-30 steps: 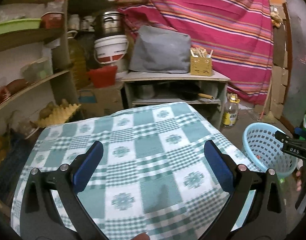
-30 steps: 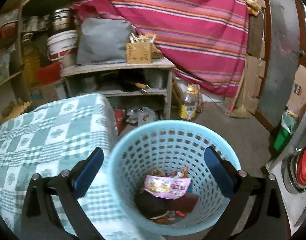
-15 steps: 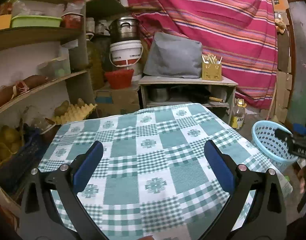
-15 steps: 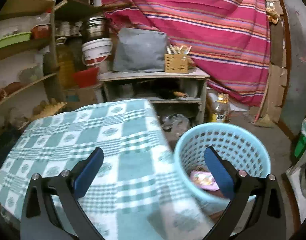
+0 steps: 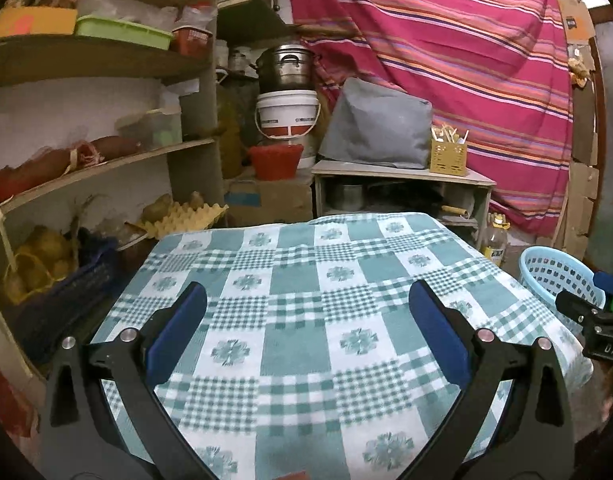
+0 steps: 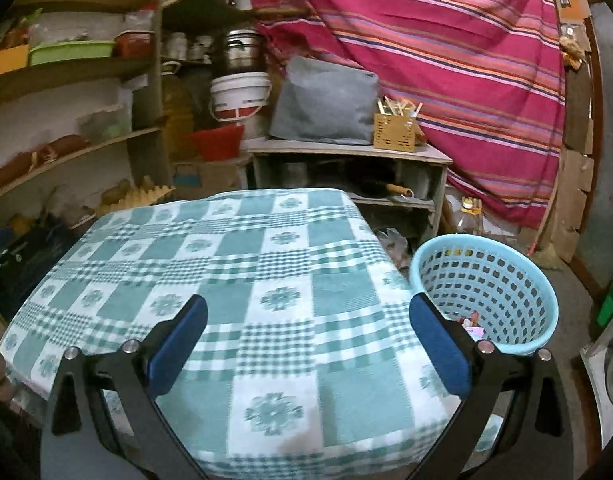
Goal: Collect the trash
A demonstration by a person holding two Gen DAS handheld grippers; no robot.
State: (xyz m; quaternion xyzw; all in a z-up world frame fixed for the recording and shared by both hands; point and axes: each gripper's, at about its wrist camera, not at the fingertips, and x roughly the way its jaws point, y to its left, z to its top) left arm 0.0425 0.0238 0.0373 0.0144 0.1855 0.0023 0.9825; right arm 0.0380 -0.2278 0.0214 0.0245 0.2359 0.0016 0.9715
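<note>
"DAS" in white on black body of right tongs (image 5: 604, 334); rest illegible.

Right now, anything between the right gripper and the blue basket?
Nothing visible. The open right gripper hovers over the checked tablecloth; the blue basket stands on the floor beside the table's right edge, with trash inside.

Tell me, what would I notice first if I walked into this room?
Probably the big pink striped cloth hanging across the back wall, because it is so bright. Then the table with the green and white checked tablecloth in the middle, and the light blue basket on the floor at its right side, with a few wrappers at the bottom.
</note>
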